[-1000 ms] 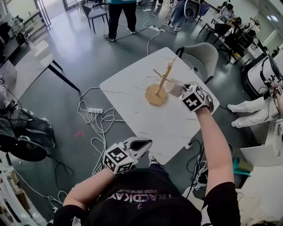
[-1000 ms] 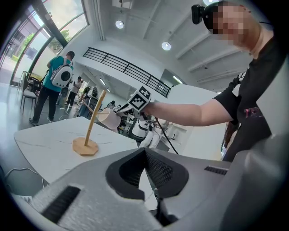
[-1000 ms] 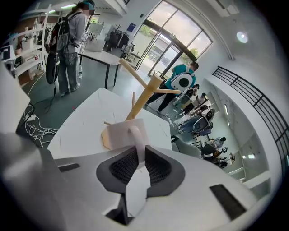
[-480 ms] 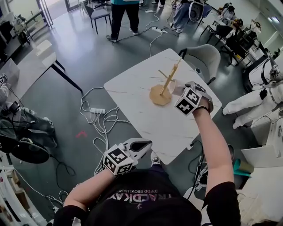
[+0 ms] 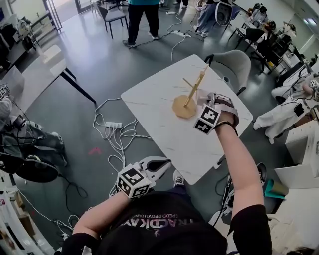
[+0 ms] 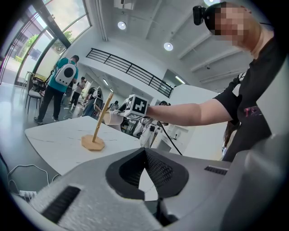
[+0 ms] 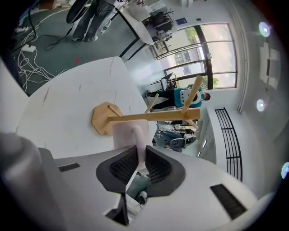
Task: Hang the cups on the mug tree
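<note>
A wooden mug tree (image 5: 193,89) stands on its round base (image 5: 184,107) near the far right of the white table (image 5: 159,109). My right gripper (image 5: 205,101) is just right of the post, shut on the handle of a pale cup (image 5: 200,95). In the right gripper view the cup (image 7: 128,133) lies right against the post (image 7: 149,116), its handle pinched between the jaws of my right gripper (image 7: 140,151). My left gripper (image 5: 162,162) hangs off the table's near edge, shut and empty. The left gripper (image 6: 145,151) view shows the tree (image 6: 100,119) and cup (image 6: 110,117) in the distance.
A grey chair (image 5: 230,63) stands behind the table's far corner. Cables and a power strip (image 5: 113,125) lie on the floor to the left. Another table (image 5: 35,74) is at far left. People stand (image 5: 139,15) and sit around the room's edges.
My right gripper has rolled and brought the cup closer in against the tree's post. The left gripper has stayed where it was.
</note>
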The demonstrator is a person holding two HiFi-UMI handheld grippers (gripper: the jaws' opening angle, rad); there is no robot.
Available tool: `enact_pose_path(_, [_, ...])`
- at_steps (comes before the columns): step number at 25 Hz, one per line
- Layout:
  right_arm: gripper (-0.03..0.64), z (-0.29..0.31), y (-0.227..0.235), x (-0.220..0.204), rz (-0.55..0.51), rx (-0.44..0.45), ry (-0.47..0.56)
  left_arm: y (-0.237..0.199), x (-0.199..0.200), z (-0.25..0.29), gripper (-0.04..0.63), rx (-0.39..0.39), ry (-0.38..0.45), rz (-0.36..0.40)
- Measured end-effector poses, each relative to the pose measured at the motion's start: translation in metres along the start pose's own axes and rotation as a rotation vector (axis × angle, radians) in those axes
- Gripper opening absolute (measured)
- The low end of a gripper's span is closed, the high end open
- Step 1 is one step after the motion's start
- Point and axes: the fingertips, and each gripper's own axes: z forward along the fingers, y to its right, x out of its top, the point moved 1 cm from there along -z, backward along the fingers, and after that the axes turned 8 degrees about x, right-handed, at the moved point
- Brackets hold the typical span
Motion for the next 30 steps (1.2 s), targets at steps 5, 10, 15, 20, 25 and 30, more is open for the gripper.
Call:
enact_pose_path(5, [0.046,-0.001,-0.002,0.0,-0.014,-0.014,-0.013,0.001,-0.003,-0.006,-0.003,0.004,0.0,-0.003])
enact_pose_path(10, [0.046,-0.001,-0.009,0.002,-0.029,-0.021,-0.017,0.001,-0.006,-0.009,-0.003,0.007,0.002,-0.003])
enact_pose_path(15, [0.046,-0.001,-0.015,0.006,-0.048,-0.021,-0.016,0.003,-0.007,-0.01,-0.003,0.003,0.001,-0.003])
enact_pose_path(20, [0.047,-0.001,-0.023,0.01,-0.069,-0.006,-0.019,0.003,-0.007,-0.013,-0.003,0.004,-0.004,-0.006])
enact_pose_path(25, [0.046,-0.002,-0.033,0.013,-0.097,0.003,-0.006,0.006,-0.011,-0.013,-0.003,0.004,-0.005,-0.007])
enact_pose_path(30, [0.046,-0.004,-0.038,0.014,-0.11,0.0,0.007,0.011,-0.011,-0.014,-0.003,0.005,-0.007,-0.004])
